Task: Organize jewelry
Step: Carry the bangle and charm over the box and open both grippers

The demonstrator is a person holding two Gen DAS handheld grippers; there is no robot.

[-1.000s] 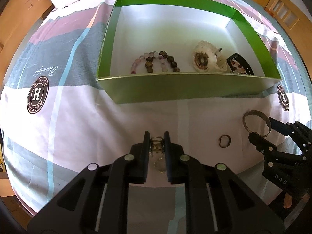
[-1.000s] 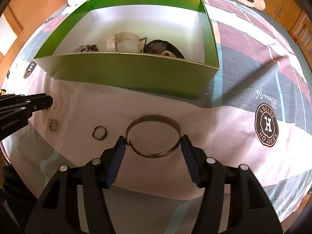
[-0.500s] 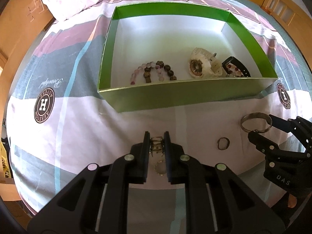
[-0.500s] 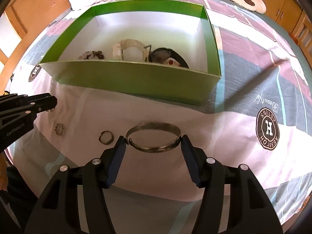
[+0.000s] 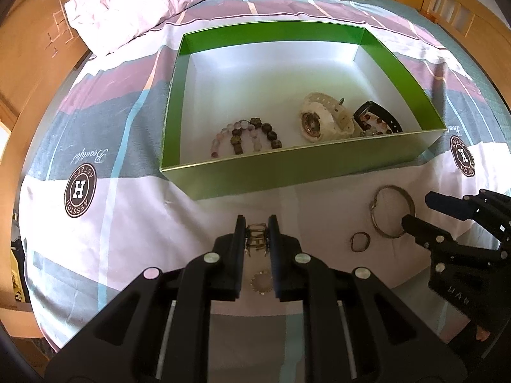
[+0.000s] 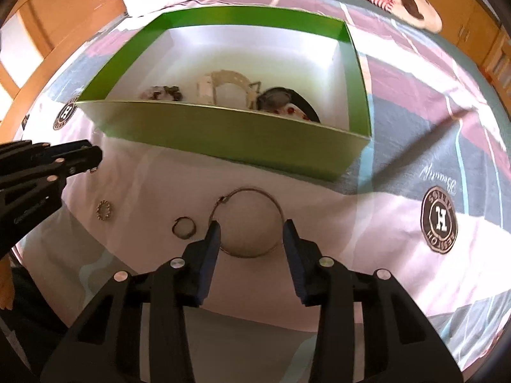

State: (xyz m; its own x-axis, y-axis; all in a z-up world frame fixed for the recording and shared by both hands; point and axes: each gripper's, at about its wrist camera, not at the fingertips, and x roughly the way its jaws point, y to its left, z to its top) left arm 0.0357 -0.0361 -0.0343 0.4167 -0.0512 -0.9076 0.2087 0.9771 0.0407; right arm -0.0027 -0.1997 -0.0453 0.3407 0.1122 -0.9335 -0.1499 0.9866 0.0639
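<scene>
My left tongs (image 5: 257, 234) are pinched narrow on a small metal ornament (image 5: 257, 239), a wiry little piece held up between the pads just short of the green box (image 5: 287, 172). Below it, on the bedspread (image 5: 127, 223), lies a small toothed ring (image 5: 262, 284), seen in the gap behind the fingertips. My right tongs (image 6: 251, 234) sit over the thin metal bangle (image 6: 247, 223); their jaws have just been closing, and the bangle is between them, both pads now against its sides as far as I can tell. In the left wrist view the bangle (image 5: 392, 212) appears tilted, with one dark finger of the right tongs (image 5: 418, 214) reaching across its rim. Just beside the bangle, toward my left tongs, a small plain ring (image 6: 183, 227) lies flat on the bedspread, and further that way is the toothed ring (image 6: 103, 211). The box stands open on the bed with its near wall towards me; inside, close to that wall, I see a beaded bracelet (image 5: 246, 137), a white watch (image 5: 322, 119) and a black band (image 5: 378, 119) with a few beads by it. A white pillow (image 5: 137, 3) lies past the box at the head of the bed.
</scene>
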